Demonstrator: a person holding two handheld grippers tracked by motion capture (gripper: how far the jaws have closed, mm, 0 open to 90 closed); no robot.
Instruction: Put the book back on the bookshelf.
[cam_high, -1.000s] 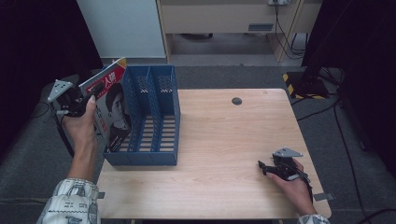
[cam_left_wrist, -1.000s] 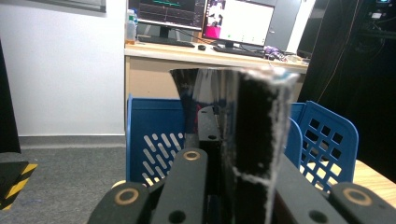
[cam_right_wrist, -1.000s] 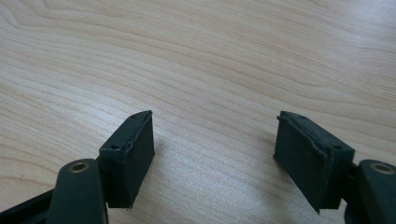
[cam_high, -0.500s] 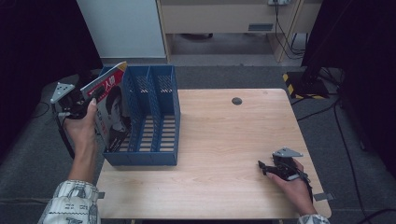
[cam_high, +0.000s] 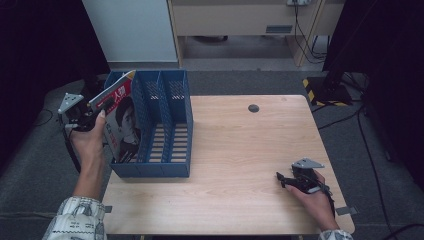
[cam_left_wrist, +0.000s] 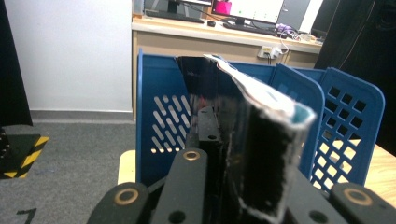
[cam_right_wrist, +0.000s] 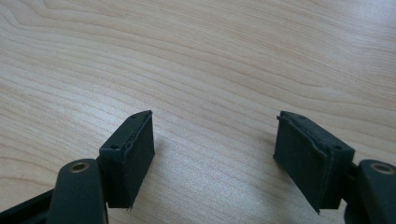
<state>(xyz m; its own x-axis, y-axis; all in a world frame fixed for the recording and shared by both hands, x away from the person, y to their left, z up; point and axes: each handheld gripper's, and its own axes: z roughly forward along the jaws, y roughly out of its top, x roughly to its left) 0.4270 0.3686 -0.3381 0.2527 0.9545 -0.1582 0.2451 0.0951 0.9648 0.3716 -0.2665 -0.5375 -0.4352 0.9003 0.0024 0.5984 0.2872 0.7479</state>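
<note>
The magazine (cam_high: 121, 120) stands tilted in the leftmost slot of the blue file rack (cam_high: 172, 167), its lower part down between the rack's outer wall and first divider, its top corner leaning out over the rack's left side. The left gripper (cam_high: 92, 112) is clamped on the magazine's upper edge; in the left gripper view the folded edge (cam_left_wrist: 261, 154) sits pinched between the jaws, though how far the bottom has settled into the slot is hard to tell. To seat it well, bring the top upright toward the rack's divider, lower until the spine rests on the slatted floor, then let go. The right gripper (cam_high: 285, 179) rests on the table (cam_high: 240, 150) well right of the rack, jaws apart and empty.
</note>
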